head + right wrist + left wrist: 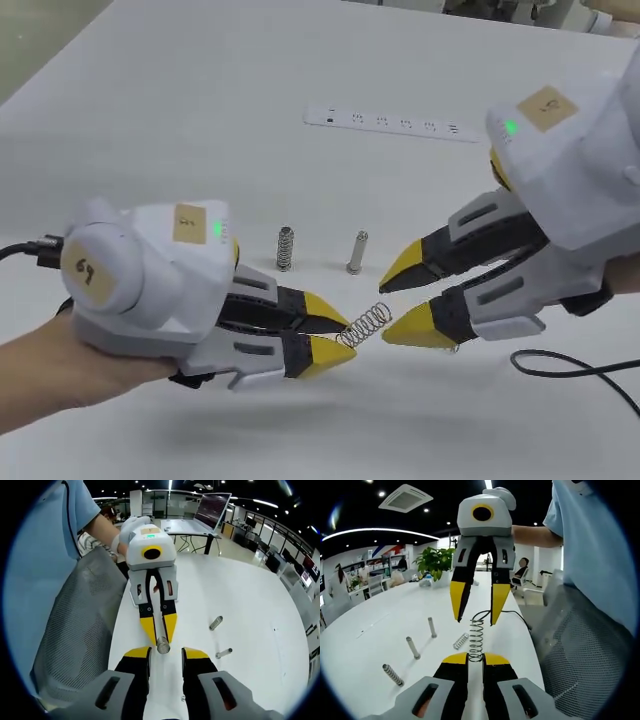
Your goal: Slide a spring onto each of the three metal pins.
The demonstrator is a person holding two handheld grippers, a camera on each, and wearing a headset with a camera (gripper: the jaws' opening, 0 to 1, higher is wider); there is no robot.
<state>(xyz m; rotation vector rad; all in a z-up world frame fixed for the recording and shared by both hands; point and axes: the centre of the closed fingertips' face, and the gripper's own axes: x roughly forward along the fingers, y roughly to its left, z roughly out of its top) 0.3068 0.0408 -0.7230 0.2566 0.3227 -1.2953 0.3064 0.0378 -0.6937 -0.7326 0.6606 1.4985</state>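
Observation:
My left gripper (342, 335) is shut on one end of a spring (363, 325), which sticks out toward my right gripper (400, 300). The right gripper is open, its yellow tips on either side of the spring's free end. In the left gripper view the held spring (476, 640) rises from my own jaws toward the open right gripper (476, 614). In the right gripper view the spring's end (163, 645) faces me between my open jaws. Behind stand a pin wearing a spring (285, 248) and a bare pin (357, 252). A second bare pin (431, 627) shows too.
A loose spring (461, 640) lies on the white table (180, 120) near the pins. A white power strip (392, 123) lies further back. A black cable (570, 370) curls at the front right. A mesh chair (580, 645) stands beside the table edge.

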